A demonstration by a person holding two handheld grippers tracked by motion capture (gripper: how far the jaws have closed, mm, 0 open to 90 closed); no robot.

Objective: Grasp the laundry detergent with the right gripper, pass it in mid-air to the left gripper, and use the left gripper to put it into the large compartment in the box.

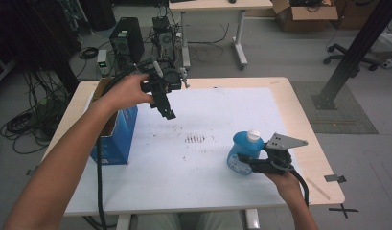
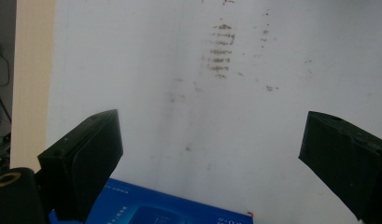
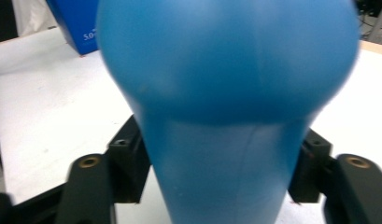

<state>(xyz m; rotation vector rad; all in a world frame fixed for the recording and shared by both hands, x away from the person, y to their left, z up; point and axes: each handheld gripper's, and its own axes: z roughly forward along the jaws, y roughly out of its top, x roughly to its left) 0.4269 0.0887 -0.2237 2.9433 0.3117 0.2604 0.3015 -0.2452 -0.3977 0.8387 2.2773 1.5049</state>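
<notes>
One blue bottle point(image 1: 244, 152) at the table's point(image 1: 217, 187) near right is clamped in my right hand-held gripper point(image 1: 253, 162), not yet carried to the blue box point(image 1: 118, 136) far left, where my left hand-held gripper point(image 1: 166, 111) hovers wide open, empty.

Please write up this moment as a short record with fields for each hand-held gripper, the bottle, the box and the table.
left hand-held gripper: raised above the table, jaws wide apart, nothing between them
right hand-held gripper: jaws against both sides of the bottle's narrow part
blue bottle: white cap, near the table's right front, tilted
blue box: open top, at the table's left edge
table: white sheet on top with brown smudges near the middle
</notes>
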